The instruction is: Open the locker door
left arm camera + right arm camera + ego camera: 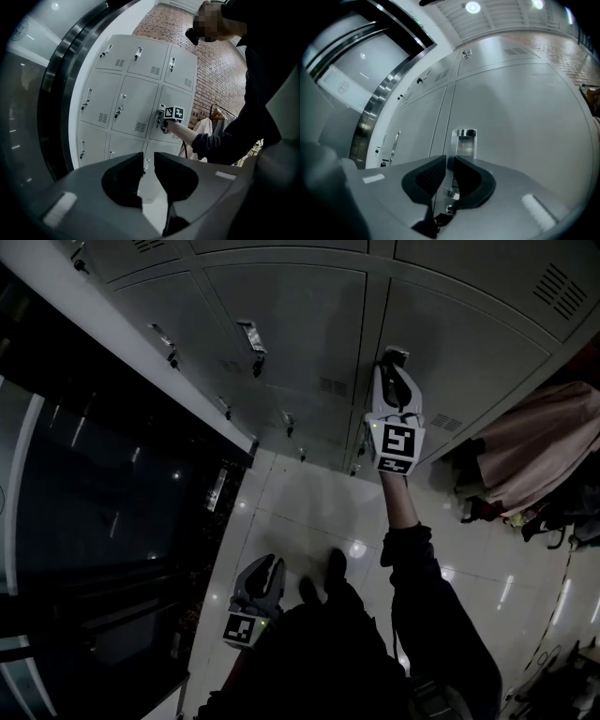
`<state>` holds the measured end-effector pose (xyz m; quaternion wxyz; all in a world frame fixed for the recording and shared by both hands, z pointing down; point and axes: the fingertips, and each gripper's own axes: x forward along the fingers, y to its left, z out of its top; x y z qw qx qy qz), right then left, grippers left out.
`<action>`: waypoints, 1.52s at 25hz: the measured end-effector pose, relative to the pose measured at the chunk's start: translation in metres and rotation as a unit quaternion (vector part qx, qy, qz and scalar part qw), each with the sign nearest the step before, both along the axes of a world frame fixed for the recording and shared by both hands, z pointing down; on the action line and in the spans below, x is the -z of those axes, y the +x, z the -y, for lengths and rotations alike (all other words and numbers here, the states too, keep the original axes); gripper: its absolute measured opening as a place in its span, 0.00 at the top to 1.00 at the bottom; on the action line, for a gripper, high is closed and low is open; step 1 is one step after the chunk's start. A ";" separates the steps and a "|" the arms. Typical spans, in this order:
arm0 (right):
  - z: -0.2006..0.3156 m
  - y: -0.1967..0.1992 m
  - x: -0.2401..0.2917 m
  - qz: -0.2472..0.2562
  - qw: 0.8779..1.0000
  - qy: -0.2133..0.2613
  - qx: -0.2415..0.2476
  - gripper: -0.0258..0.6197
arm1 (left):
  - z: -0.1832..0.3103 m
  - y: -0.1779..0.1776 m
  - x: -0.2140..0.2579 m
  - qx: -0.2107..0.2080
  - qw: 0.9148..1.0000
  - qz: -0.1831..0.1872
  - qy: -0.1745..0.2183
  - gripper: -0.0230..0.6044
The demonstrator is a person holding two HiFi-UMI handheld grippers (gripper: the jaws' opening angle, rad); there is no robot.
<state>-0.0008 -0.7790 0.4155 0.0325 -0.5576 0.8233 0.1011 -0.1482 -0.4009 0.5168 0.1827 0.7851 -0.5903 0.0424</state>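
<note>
A bank of grey lockers fills the top of the head view. My right gripper (394, 362) is raised against one locker door (469, 343), at its chrome handle (395, 354). In the right gripper view the jaws (450, 159) are shut on that handle (465, 139), whose lower part runs down between the pads; the door (525, 108) lies flat with its neighbours. The left gripper view also shows the right gripper (163, 121) at the door. My left gripper (269, 566) hangs low over the floor, jaws (149, 157) shut and holding nothing.
Neighbouring locker doors (281, 324) carry their own handles (253, 338). Clothes on a rack (534, 451) stand right of the lockers. A dark glass wall with a curved metal frame (94, 493) runs along the left. Glossy tiled floor (300, 512) lies below, brick wall (220, 70) behind.
</note>
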 end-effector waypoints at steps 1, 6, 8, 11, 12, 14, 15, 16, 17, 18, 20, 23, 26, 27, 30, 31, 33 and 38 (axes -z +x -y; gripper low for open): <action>-0.001 0.001 0.000 0.005 1.000 -0.008 0.008 0.88 | 0.000 0.003 0.000 -0.004 1.000 -0.002 0.000 0.84; -0.044 -0.003 0.000 0.021 0.997 -0.014 0.068 0.88 | -0.013 0.015 -0.006 -0.023 1.000 -0.007 -0.008 0.84; -0.079 0.001 0.003 0.026 0.995 -0.009 0.093 0.88 | -0.023 0.019 -0.008 -0.035 0.999 -0.013 -0.010 0.84; -0.140 0.027 0.014 0.040 0.995 0.011 0.089 0.89 | -0.043 0.028 -0.013 -0.058 0.998 -0.025 -0.003 0.84; -0.159 0.041 0.015 0.038 0.996 0.019 0.075 0.91 | -0.051 0.030 -0.014 -0.065 0.997 -0.028 0.000 0.84; -0.194 0.072 0.011 0.024 0.999 0.023 0.044 0.96 | -0.070 0.034 -0.014 -0.079 0.996 -0.034 0.008 0.84; -0.208 0.087 0.008 0.016 0.999 0.018 0.028 0.96 | -0.080 0.035 -0.014 -0.086 0.996 -0.036 0.013 0.84; -0.222 0.101 0.004 0.008 1.000 0.010 0.013 0.96 | -0.092 0.036 -0.013 -0.093 0.995 -0.037 0.017 0.84; -0.237 0.113 0.001 0.001 1.000 0.003 -0.002 0.96 | -0.106 0.037 -0.012 -0.100 0.994 -0.039 0.020 0.84; -0.255 0.123 0.000 -0.005 1.000 -0.003 -0.015 0.96 | -0.120 0.037 -0.011 -0.107 0.993 -0.039 0.022 0.84; -0.300 0.131 0.007 -0.007 1.000 -0.003 -0.030 0.96 | -0.150 0.036 -0.009 -0.119 0.992 -0.039 0.028 0.84; -0.386 0.125 0.012 0.004 0.999 -0.005 -0.031 0.96 | -0.197 0.033 -0.007 -0.133 0.990 -0.039 0.036 0.84; -0.479 0.104 0.001 0.015 0.999 -0.027 -0.016 0.96 | -0.238 0.035 -0.005 -0.151 0.987 -0.040 0.044 0.84; -0.510 0.094 -0.006 0.016 0.999 -0.040 -0.009 0.96 | -0.251 0.037 -0.003 -0.156 0.986 -0.040 0.047 0.84; -0.591 0.063 -0.034 0.023 0.996 -0.090 0.008 0.96 | -0.281 0.039 0.004 -0.166 0.984 -0.045 0.052 0.84; -0.614 0.056 -0.043 0.029 0.994 -0.108 0.009 0.96 | -0.290 0.040 0.005 -0.169 0.983 -0.048 0.050 0.84; -0.650 0.043 -0.055 0.040 0.990 -0.132 0.009 0.96 | -0.304 0.044 0.005 -0.178 0.982 -0.050 0.045 0.84; -0.693 0.039 -0.040 0.033 0.992 -0.121 0.007 0.96 | -0.329 0.063 0.006 -0.203 0.976 -0.057 0.049 0.84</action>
